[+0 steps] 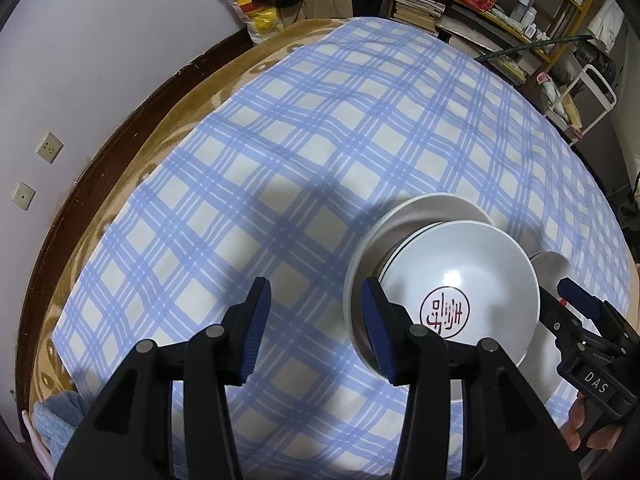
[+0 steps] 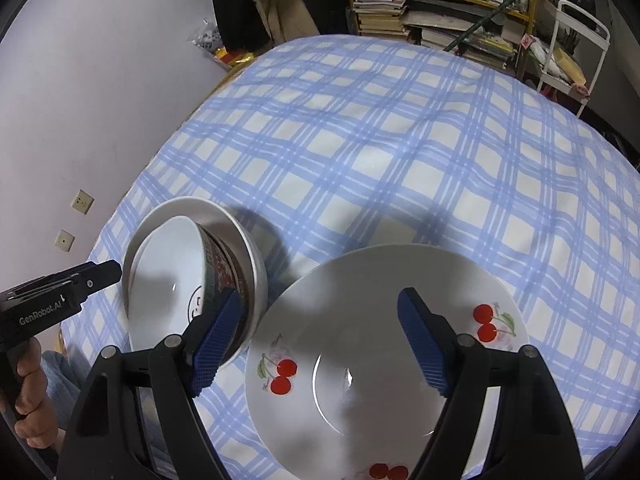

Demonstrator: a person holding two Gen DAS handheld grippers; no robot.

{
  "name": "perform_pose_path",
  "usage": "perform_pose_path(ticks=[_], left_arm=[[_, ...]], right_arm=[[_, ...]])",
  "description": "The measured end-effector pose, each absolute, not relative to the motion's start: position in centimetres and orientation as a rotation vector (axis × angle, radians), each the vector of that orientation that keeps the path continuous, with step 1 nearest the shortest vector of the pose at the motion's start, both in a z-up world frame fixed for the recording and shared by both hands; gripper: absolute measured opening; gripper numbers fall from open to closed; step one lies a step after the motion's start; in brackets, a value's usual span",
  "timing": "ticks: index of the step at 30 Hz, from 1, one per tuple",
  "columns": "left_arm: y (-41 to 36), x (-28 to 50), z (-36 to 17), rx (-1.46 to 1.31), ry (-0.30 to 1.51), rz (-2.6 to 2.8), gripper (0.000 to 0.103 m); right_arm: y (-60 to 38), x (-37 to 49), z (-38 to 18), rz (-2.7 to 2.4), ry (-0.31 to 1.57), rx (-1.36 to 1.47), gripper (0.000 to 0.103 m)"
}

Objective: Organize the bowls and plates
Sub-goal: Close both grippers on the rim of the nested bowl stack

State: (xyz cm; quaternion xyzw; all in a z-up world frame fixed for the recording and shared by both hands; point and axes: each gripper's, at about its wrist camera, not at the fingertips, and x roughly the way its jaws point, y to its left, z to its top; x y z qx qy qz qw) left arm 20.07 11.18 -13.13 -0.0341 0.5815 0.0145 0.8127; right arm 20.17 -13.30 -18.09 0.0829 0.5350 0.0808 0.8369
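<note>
Bowls (image 2: 192, 276) sit nested on checked cloth (image 2: 400, 152), just left of cherry plate (image 2: 380, 340). L gripper (image 1: 316, 332) fingers spread, empty, beside bowls. R gripper (image 2: 316, 340) fingers spread wide over plate, holding nothing.

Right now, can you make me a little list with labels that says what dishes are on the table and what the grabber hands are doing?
surface: blue checked cloth
plate: cherry plate, flat on the cloth, under the right gripper
bowls: patterned bowl sitting tilted inside a white bowl
position: bowls to the left of the plate
right gripper: open, holding nothing
left gripper: open, holding nothing, beside the bowls
background: cluttered shelf
</note>
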Motion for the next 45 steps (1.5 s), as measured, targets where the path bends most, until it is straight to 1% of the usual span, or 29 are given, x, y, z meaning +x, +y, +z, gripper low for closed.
perform_pose_path(ticks=[10, 12, 14, 15, 17, 25, 27, 28, 34, 36, 40, 42, 45], left_arm=[[10.7, 20.4, -13.9, -0.052, 1.251, 0.009, 0.048], [10.7, 20.3, -13.8, -0.053, 1.249, 0.011, 0.048], [10.7, 20.4, -13.8, -0.048, 1.249, 0.012, 0.048], [10.6, 20.4, -13.8, -0.044, 1.249, 0.014, 0.048], [10.6, 20.4, -13.7, -0.041, 1.252, 0.008, 0.048], [11.6, 20.4, -13.8, -0.094, 1.259, 0.007, 0.048], [11.8, 20.4, -13.9, -0.108, 1.267, 0.004, 0.048], [11.8, 20.4, -13.9, -0.108, 1.269, 0.007, 0.048], [11.2, 20.4, -14.1, -0.07, 1.274, 0.022, 0.048], [11.2, 20.5, -14.3, -0.069, 1.284, 0.024, 0.048], [11.6, 20.6, -14.7, -0.084, 1.308, 0.021, 0.048], [11.6, 20.7, -14.9, -0.086, 1.314, 0.018, 0.047], [11.7, 20.7, -15.1, -0.087, 1.317, 0.019, 0.044]], right_arm=[[-13.0, 20.5, -18.9, 0.192, 1.16, 0.178, 0.083], [-12.8, 20.5, -19.0, 0.197, 1.165, 0.174, 0.068], [-12.6, 20.7, -19.2, 0.223, 1.181, 0.204, 0.063], [-12.4, 20.8, -19.3, 0.233, 1.182, 0.213, 0.055], [-11.9, 20.8, -19.3, 0.241, 1.18, 0.196, 0.052], [-11.5, 20.5, -18.2, 0.249, 1.133, 0.19, 0.05], [-11.4, 20.6, -17.9, 0.267, 1.127, 0.183, 0.043], [-11.4, 20.6, -17.9, 0.275, 1.13, 0.186, 0.042], [-11.4, 20.6, -17.8, 0.293, 1.128, 0.203, 0.041], [-11.6, 20.7, -18.0, 0.314, 1.138, 0.233, 0.032], [-11.8, 20.9, -18.6, 0.329, 1.154, 0.27, 0.03], [-11.5, 21.1, -19.0, 0.34, 1.169, 0.275, 0.022], [-11.3, 21.4, -19.4, 0.354, 1.175, 0.296, 0.016]])
